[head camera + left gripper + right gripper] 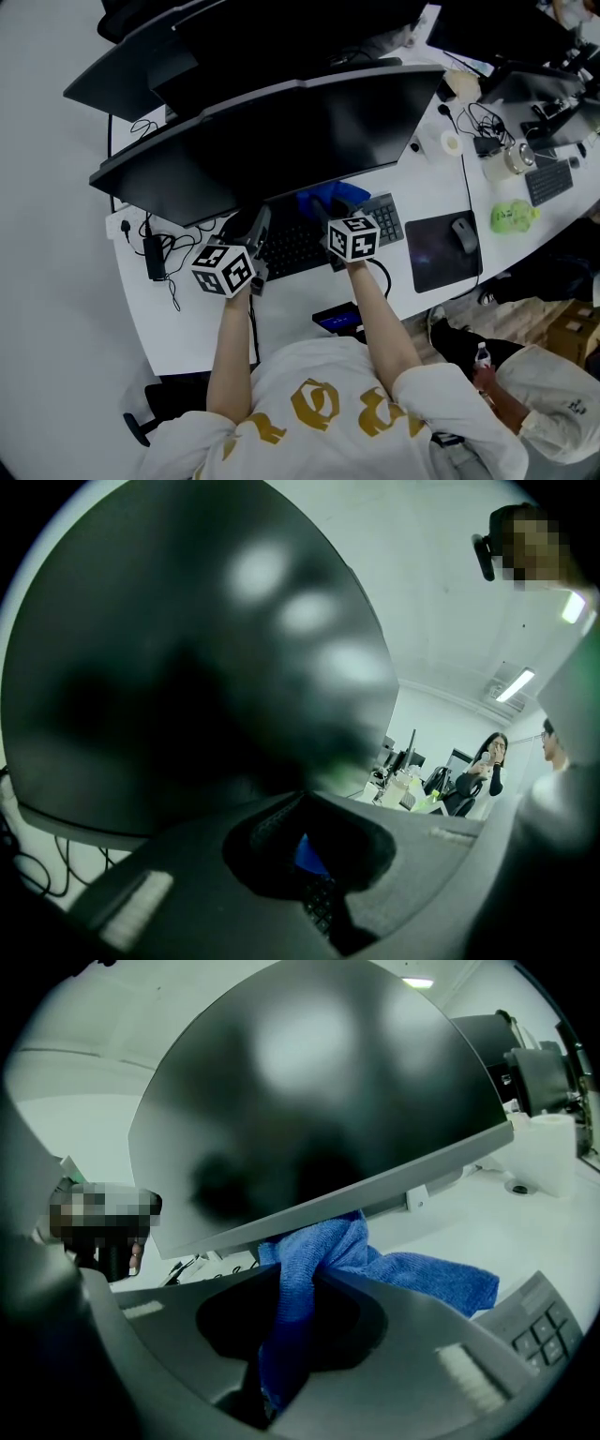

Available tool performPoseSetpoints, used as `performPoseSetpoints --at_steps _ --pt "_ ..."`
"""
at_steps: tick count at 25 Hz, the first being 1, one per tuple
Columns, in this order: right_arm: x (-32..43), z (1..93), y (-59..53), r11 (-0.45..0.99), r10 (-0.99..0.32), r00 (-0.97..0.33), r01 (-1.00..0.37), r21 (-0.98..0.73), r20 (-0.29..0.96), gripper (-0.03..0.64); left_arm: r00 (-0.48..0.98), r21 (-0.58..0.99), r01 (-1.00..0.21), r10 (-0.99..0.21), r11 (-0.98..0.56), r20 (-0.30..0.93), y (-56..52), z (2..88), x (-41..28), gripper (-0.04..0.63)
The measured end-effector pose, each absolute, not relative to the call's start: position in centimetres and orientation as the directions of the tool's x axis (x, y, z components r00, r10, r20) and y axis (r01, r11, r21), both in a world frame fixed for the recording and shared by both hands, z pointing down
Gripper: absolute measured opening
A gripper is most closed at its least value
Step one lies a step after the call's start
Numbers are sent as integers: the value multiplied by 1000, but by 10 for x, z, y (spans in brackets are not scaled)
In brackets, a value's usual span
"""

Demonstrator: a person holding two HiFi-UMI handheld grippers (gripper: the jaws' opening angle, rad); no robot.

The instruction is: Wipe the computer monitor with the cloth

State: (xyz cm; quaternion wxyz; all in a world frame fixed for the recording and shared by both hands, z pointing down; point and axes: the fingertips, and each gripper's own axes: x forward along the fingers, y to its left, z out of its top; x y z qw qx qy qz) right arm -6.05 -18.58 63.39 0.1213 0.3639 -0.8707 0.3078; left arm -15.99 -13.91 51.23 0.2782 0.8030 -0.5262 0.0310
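The wide curved black monitor stands on the white desk, its dark screen facing me. A blue cloth bunches under the screen's lower edge, over the keyboard. My right gripper is shut on it; in the right gripper view the cloth runs between the jaws of the right gripper and drapes rightwards just below the monitor. My left gripper hovers left of the cloth, near the screen's bottom. In its own view, the left gripper is shut on nothing, with the monitor close ahead.
A black keyboard lies under both grippers, with a mouse on a dark pad to the right. A power brick and cables lie at the left. More monitors stand behind. A seated person is at lower right.
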Motion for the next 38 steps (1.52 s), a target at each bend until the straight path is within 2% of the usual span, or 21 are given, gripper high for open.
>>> performPoseSetpoints --at_steps 38 --pt "-196 633 -114 676 -426 -788 -604 -422 445 97 327 443 -880 -894 -170 306 -67 512 -290 0"
